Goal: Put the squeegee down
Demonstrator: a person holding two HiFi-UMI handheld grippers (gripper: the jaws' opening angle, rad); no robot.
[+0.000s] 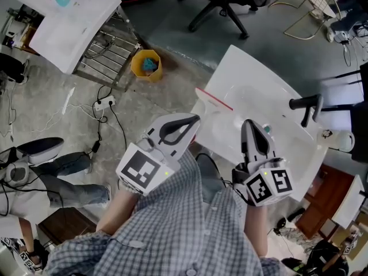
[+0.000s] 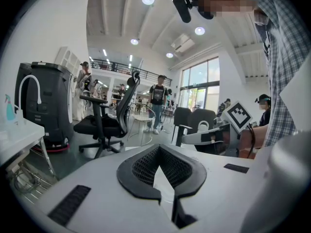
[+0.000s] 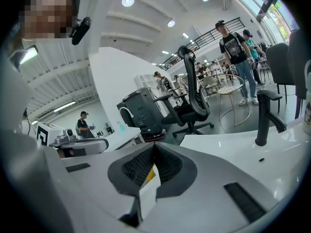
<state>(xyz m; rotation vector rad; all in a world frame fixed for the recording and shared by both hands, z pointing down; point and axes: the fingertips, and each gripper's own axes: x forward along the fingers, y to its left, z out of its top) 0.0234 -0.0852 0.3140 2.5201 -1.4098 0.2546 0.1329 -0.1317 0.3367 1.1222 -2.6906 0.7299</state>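
Left gripper (image 1: 191,122) is clenched, jaw tips meeting, nothing between them. Right gripper (image 1: 249,126) is the same, closed and empty, held over the white sink counter (image 1: 259,79). Squeegee (image 1: 214,99) lies at the counter's left edge, clear of both grippers. Its red blade runs upper-left to lower-right in the head view; can't tell which way the handle points.
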